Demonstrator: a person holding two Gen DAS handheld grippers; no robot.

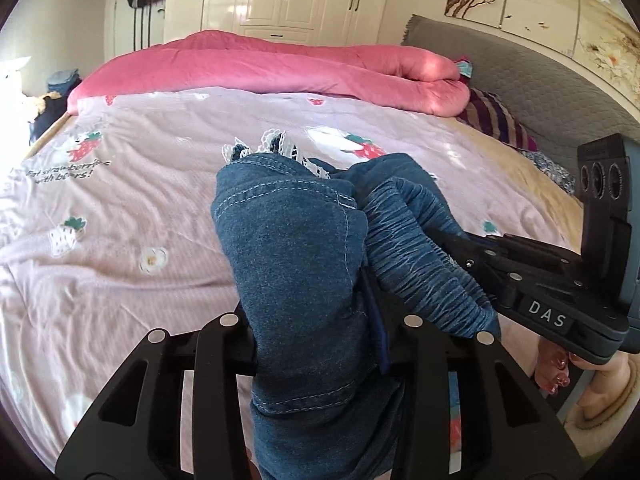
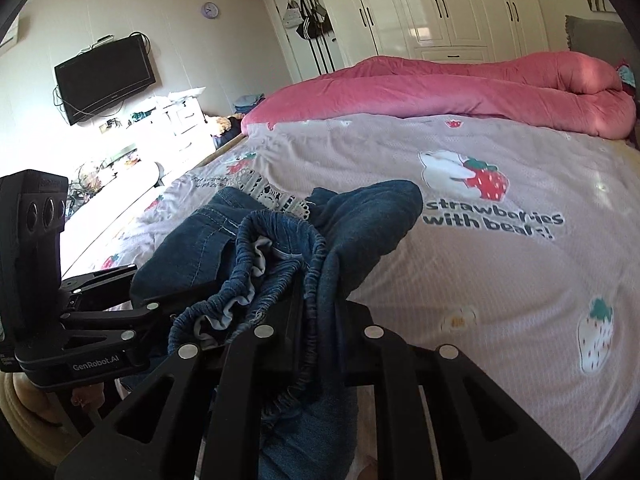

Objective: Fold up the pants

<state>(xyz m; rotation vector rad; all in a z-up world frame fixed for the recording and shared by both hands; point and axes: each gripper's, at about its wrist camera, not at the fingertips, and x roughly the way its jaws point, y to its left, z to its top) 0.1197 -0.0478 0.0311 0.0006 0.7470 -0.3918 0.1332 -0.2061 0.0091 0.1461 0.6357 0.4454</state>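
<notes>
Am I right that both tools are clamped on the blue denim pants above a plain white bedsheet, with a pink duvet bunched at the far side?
Almost: the bedsheet is not plain white. The right wrist view shows it is pale pink with strawberry and bear prints and lettering. The rest holds: the left tool and right tool are both clamped on the blue denim pants, and the pink duvet is bunched at the far side.

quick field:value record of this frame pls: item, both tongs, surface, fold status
item: blue denim pants with elastic waistband and white lace trim
left tongs: shut on the pants
right tongs: shut on the pants at the waistband
spacing: the two tongs are close together, side by side
surface: bed with a pink strawberry-print sheet
background: rolled pink duvet at the far side of the bed
fold status: pants bunched and lifted, no neat fold visible yet
</notes>
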